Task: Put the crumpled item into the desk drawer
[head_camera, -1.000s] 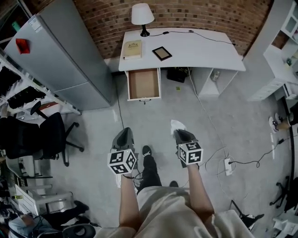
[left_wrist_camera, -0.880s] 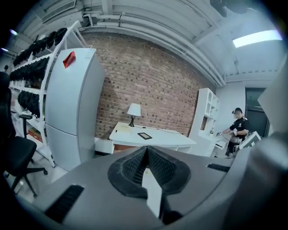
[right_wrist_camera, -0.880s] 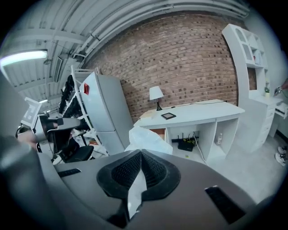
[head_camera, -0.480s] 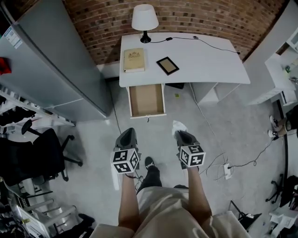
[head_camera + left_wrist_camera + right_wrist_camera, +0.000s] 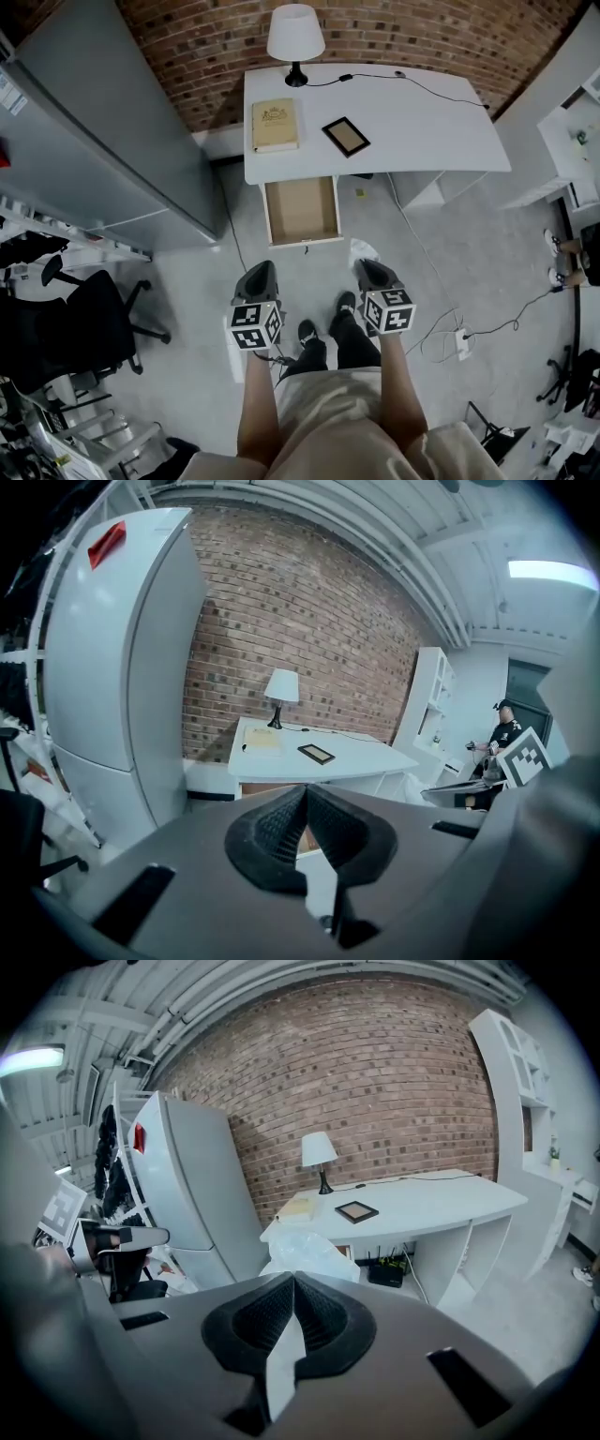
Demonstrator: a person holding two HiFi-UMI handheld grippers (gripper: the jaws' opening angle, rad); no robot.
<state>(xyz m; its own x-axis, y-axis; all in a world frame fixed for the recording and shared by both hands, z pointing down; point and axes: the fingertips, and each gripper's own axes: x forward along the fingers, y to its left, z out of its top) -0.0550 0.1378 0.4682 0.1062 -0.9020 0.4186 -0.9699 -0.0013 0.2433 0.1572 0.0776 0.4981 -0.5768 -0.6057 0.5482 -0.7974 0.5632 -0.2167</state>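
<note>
- Gripping the crumpled item (image 5: 305, 1249), a wad of clear-white plastic, the right gripper (image 5: 292, 1281) has its jaws pressed together on a thin fold of it. The bulk of the wad bulges out beyond the tips.
- In the head view the right gripper (image 5: 367, 267) is held out in front of the person's body above the grey floor (image 5: 450, 253). Only a small white edge of the crumpled item (image 5: 360, 249) shows past its tip.
- The left gripper (image 5: 305, 789) has its jaws closed on each other, ribbed pads touching, with nothing between them. In the head view it (image 5: 257, 270) is level with the right one, and the two are apart on either side of the person's feet.
- The desk drawer (image 5: 302, 210) stands pulled out under the left part of the white desk (image 5: 422, 127), its brown bottom showing. It lies ahead of both grippers and apart from them, so the crumpled item is short of it.
- On the desk top are a white lamp (image 5: 295, 33) at the back edge, a tan book (image 5: 276, 125) and a dark-framed tablet (image 5: 346, 136) beside it.
- A grey fridge (image 5: 84, 141) stands left of the desk against the brick wall (image 5: 216, 56).
- A black office chair (image 5: 84, 319) is at the far left, and a power strip (image 5: 461, 342) with cables lies on the floor at the right.
</note>
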